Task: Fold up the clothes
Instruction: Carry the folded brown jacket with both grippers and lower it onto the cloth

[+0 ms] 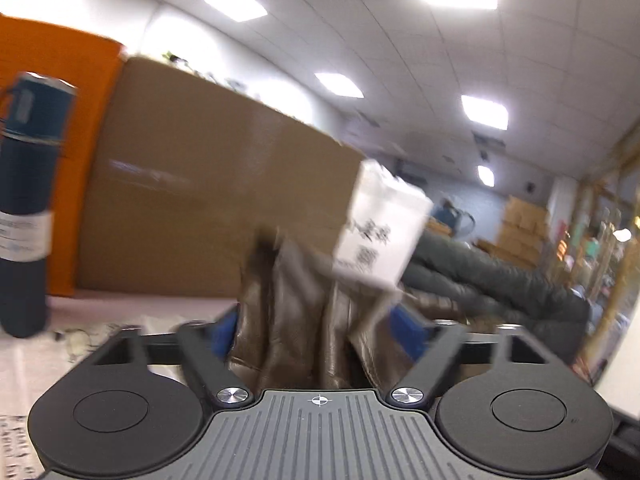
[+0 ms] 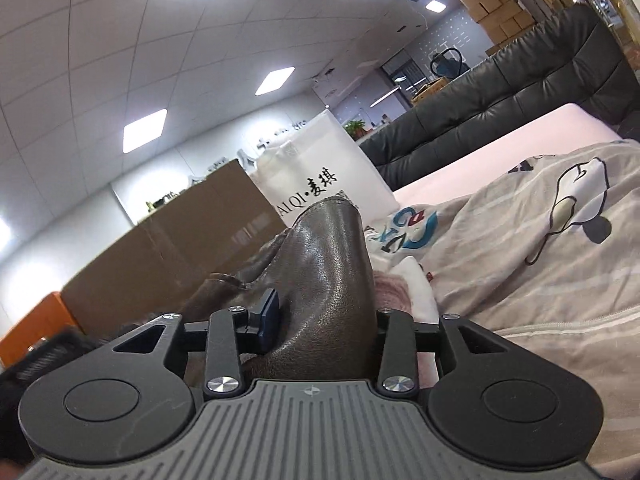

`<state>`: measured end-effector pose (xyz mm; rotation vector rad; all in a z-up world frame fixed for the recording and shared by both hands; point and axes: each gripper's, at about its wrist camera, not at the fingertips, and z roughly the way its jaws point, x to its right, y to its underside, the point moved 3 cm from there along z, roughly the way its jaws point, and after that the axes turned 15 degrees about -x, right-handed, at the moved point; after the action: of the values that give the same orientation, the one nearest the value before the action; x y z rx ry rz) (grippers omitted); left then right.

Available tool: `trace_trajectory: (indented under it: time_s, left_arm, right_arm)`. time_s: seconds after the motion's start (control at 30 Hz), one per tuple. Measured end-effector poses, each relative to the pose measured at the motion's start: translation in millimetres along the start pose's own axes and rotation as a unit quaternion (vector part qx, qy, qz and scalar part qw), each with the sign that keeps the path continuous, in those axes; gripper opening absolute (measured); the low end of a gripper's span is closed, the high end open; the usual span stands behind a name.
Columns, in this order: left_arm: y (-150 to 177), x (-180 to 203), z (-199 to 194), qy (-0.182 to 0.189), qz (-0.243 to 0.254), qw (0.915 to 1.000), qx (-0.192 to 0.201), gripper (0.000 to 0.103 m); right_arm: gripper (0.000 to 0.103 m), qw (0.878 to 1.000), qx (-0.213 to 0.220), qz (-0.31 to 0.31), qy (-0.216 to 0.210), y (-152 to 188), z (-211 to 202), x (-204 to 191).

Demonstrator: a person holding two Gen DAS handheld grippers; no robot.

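Observation:
A brown leather garment (image 1: 288, 300) stands bunched between the fingers of my left gripper (image 1: 316, 332). Its blue pads (image 1: 224, 336) are spread wide on either side, so this gripper is open. In the right wrist view a tall fold of the same brown leather (image 2: 332, 280) fills the gap of my right gripper (image 2: 324, 316). The left blue pad (image 2: 268, 316) rests against the fold and the right pad is hidden behind it, so the gripper looks shut on the leather. Both grippers point nearly level over the surface.
A dark blue bottle (image 1: 28, 200) stands at the left on newspaper (image 1: 24, 380). Behind are a big cardboard box (image 1: 200, 200), a white printed bag (image 2: 320, 168) and a dark sofa (image 2: 520, 92). Grey printed fabric (image 2: 540, 240) lies to the right on a pink surface (image 2: 520, 140).

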<state>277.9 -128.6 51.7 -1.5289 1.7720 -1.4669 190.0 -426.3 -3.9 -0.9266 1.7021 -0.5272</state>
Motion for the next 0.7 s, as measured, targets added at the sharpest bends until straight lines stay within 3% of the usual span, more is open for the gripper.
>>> trace_trajectory:
  time_s: [0.1, 0.23, 0.33, 0.4, 0.5, 0.53, 0.57, 0.7]
  left_arm:
    - [5.9, -8.2, -8.9, -0.023, -0.002, 0.9997, -0.009, 0.093]
    - [15.8, -20.9, 4.9, -0.105, 0.027, 0.9920, -0.064, 0.093]
    - [25.4, -25.7, 3.0, -0.101, 0.012, 0.9921, -0.073, 0.093]
    - [19.7, -25.2, 5.3, -0.098, 0.007, 0.9925, -0.072, 0.094]
    - [16.8, -30.3, -8.0, -0.093, -0.001, 0.9941, -0.056, 0.096]
    - [16.9, -32.1, -14.4, -0.089, -0.003, 0.9948, -0.050, 0.098]
    - [17.5, -33.2, -20.4, -0.084, -0.004, 0.9954, -0.044, 0.098]
    - [12.3, -32.3, -30.0, -0.082, 0.007, 0.9962, -0.030, 0.100]
  right_arm:
    - [0.033, 1.000, -0.014, 0.000, 0.017, 1.9, 6.8, 0.2]
    - [0.034, 0.999, -0.020, -0.015, 0.035, 2.9, 12.3, -1.9]
    - [0.034, 0.998, -0.020, -0.033, 0.046, 2.8, 13.1, -4.5]
    - [0.039, 0.999, -0.017, -0.024, 0.027, 2.8, 10.4, -3.0]
    - [0.075, 1.000, 0.001, -0.005, -0.013, 2.4, -2.5, -3.2]
    - [0.097, 1.000, 0.010, 0.002, -0.029, 2.1, -8.4, -3.6]
    - [0.103, 0.999, 0.019, 0.009, -0.044, 1.8, -14.3, -4.0]
    - [0.103, 0.996, 0.083, 0.009, -0.042, 2.1, -35.4, -3.7]
